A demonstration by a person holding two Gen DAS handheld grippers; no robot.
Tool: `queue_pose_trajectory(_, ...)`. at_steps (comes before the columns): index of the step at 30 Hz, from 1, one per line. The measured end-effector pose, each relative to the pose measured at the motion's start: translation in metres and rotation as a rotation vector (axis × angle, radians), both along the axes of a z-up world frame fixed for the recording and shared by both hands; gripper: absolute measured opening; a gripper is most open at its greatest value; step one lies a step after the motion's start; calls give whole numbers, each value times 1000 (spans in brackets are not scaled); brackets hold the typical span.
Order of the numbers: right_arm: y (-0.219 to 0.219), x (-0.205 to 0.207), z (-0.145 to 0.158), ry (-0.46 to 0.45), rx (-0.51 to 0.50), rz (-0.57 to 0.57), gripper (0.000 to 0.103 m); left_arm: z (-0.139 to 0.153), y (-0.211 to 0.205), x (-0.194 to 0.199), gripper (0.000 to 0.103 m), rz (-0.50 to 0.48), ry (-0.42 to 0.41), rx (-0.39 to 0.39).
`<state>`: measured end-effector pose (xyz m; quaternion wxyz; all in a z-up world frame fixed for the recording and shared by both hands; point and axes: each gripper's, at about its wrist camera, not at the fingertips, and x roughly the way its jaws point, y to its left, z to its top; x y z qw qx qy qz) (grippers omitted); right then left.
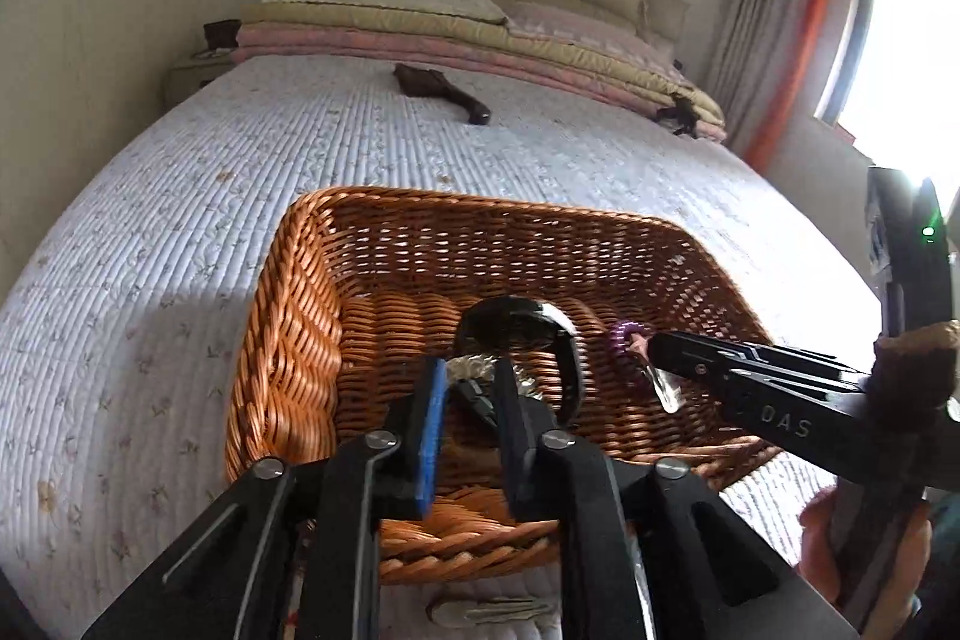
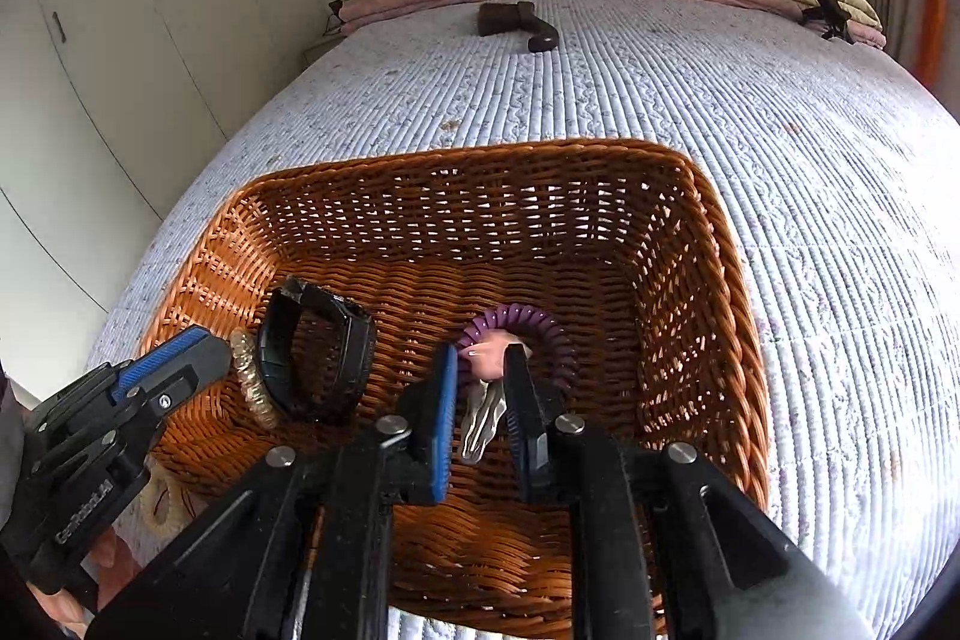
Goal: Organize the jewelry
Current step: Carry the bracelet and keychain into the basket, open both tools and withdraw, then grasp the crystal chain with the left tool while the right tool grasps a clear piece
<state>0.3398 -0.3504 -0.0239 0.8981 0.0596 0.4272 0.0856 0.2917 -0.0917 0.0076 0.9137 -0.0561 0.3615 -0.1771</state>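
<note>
The purple coil bracelet (image 1: 624, 340) hangs inside the wicker basket (image 1: 288, 340) on the bed (image 1: 180, 220) in our left wrist view, where our left tool (image 1: 471, 385) stands parted by a black bangle (image 1: 540, 322). In our right wrist view, our right tool (image 2: 480, 370) is clamped on the bracelet's pink charm (image 2: 495, 355), silver clips (image 2: 480, 421) dangling below.

Both wrist cameras sit close above the wicker basket (image 1: 288, 340) (image 2: 690, 250), facing up the bed (image 1: 180, 196) (image 2: 780, 112) toward the headboard at 12 o'clock. The left view looks from the basket's near-left, the right view from nearer its middle. Both share the basket interior, and each catches the other tool: at 3 o'clock in the left view, at 8 o'clock in the right.
</note>
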Motion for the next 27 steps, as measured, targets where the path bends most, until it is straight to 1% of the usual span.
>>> queue_pose_trajectory(1,-1,-3,3,-10,2,0,30,3,0,-4,38,0,-14,-2)
queue_pose_trajectory(2,-2,-6,6,-24,2,-2,30,9,1,-10,43,4,-37,-1)
queue_pose_trajectory(4,-6,-18,15,-50,1,-13,30,20,4,-21,43,4,-65,-10)
queue_pose_trajectory(7,-14,-48,32,-101,65,-2,30,39,16,-47,43,-9,-103,-56)
queue_pose_trajectory(9,-17,-74,43,-147,82,7,30,50,25,-70,43,-20,-135,-73)
queue_pose_trajectory(12,-17,-120,53,-221,80,8,30,63,33,-108,43,-40,-180,-83)
queue_pose_trajectory(16,-13,-175,54,-294,48,6,30,69,40,-158,43,-85,-211,-108)
queue_pose_trajectory(19,-8,-205,46,-329,25,16,30,64,42,-187,43,-99,-218,-124)
queue_pose_trajectory(22,-6,-218,32,-315,15,28,30,50,39,-204,43,-131,-189,-135)
queue_pose_trajectory(24,-7,-222,23,-288,10,25,30,35,35,-208,43,-149,-154,-133)
queue_pose_trajectory(27,-10,-221,10,-249,5,16,30,7,24,-203,43,-193,-58,-127)
